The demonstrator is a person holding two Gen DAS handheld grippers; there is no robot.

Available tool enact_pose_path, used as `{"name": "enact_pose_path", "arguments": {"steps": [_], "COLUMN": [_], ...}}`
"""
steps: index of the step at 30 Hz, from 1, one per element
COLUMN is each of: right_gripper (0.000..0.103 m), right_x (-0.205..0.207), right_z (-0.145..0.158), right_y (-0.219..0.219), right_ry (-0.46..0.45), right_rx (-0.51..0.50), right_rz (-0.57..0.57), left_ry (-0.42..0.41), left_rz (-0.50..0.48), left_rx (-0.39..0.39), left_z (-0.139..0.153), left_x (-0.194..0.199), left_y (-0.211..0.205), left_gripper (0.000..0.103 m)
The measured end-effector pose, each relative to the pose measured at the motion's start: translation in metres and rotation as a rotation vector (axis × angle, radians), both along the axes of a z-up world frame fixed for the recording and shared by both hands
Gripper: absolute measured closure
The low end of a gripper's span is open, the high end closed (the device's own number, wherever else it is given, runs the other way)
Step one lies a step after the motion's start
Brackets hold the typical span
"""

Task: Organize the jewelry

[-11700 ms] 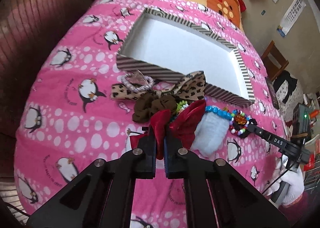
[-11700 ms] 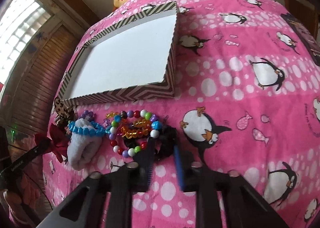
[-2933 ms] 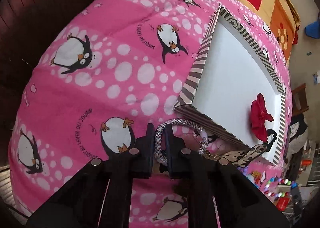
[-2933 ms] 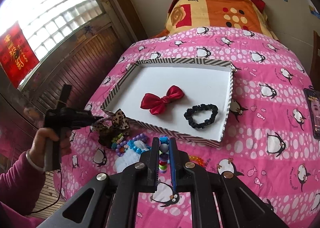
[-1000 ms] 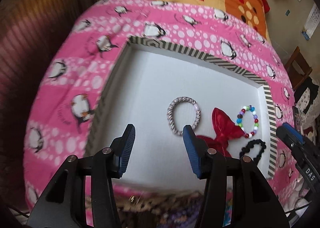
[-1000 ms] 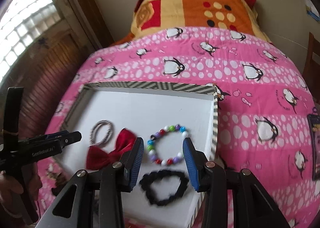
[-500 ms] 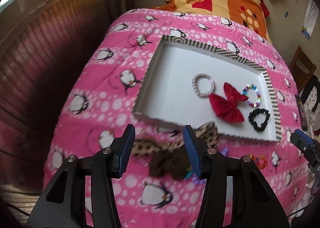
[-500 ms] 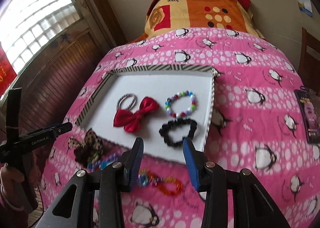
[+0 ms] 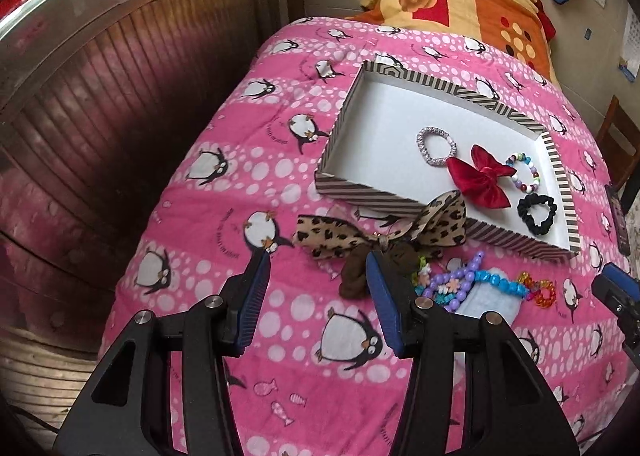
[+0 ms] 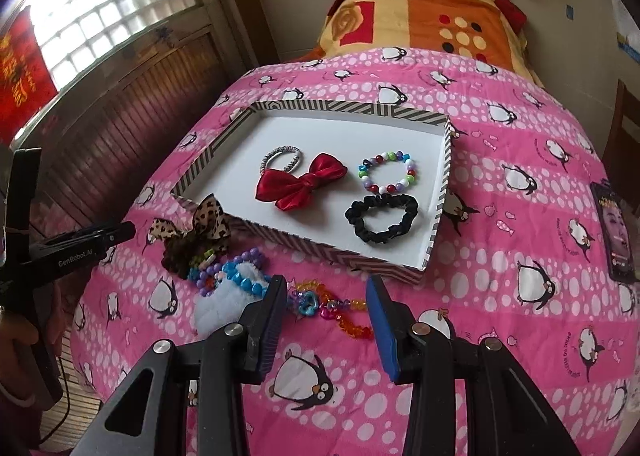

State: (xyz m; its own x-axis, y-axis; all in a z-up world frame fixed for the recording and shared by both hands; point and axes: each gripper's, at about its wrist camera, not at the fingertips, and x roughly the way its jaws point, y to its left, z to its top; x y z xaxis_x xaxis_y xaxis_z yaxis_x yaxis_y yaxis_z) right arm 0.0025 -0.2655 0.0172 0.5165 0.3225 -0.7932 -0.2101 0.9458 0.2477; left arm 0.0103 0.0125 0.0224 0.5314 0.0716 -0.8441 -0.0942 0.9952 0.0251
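Note:
A striped box (image 9: pixel 362 192) (image 10: pixel 316 251) lies on the pink bed. Inside are a silver ring bracelet (image 9: pixel 435 145) (image 10: pixel 282 158), a red bow (image 9: pixel 482 180) (image 10: pixel 302 186), a multicolour bead bracelet (image 9: pixel 524 172) (image 10: pixel 388 172) and a black scrunchie (image 9: pixel 537 213) (image 10: pixel 382 218). In front of the box lie a leopard bow (image 9: pixel 340 236) (image 10: pixel 208 222), a brown scrunchie (image 9: pixel 354 276), purple and blue beads (image 9: pixel 464 282) (image 10: pixel 240 272), a white fluffy piece (image 10: pixel 216 306) and an orange bead chain (image 9: pixel 540 292) (image 10: pixel 332 308). My left gripper (image 9: pixel 316 292) is open, above the leopard bow's left side. My right gripper (image 10: pixel 326 312) is open, over the orange chain.
A wooden wall panel (image 9: pixel 100 104) runs along the bed's left side. An orange patterned blanket (image 10: pixel 420 8) lies at the far end. A phone (image 10: pixel 614 232) lies on the bed to the right. A chair (image 9: pixel 618 136) stands at the right.
Both grippers have drawn back from the box toward the loose pile in front of it. They stay open and empty.

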Motion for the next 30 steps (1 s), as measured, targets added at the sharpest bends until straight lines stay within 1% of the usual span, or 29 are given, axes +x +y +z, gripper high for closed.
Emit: {"name": "enact_pose_path", "arguments": {"steps": [3,12,15,21,30], "right_gripper": [0.064,0.064,0.062,0.061,0.060], "right_x": [-0.004,-0.012,-0.015,-0.015,-0.012], "right_z": [0.002,0.001,0.000,-0.002,-0.009], "right_y": [0.003,0.009,0.012,0.019,0.031], "right_ry": [-0.006,0.015,0.016,0.029,0.063], "right_rx": [-0.022,-0.037,-0.033,-0.033,-0.019], "right_rz": [0.009,0.024,0.032,0.045,0.059], "left_ry": [0.002,-0.010,-0.011,-0.014,0.013], "left_rz": [0.009,0.046,0.053,0.061,0.070], "left_rx": [0.002,0.018,0.020,0.024,0.008], "left_z": [-0.002,-0.006,-0.007,-0.009,-0.018], "left_x": [-0.005,-0.019,-0.022,-0.026,-0.024], "left_y": [0.001,0.006,0.007,0.011,0.017], "left_gripper": [0.054,0.054,0.054,0.054,0.054]}}
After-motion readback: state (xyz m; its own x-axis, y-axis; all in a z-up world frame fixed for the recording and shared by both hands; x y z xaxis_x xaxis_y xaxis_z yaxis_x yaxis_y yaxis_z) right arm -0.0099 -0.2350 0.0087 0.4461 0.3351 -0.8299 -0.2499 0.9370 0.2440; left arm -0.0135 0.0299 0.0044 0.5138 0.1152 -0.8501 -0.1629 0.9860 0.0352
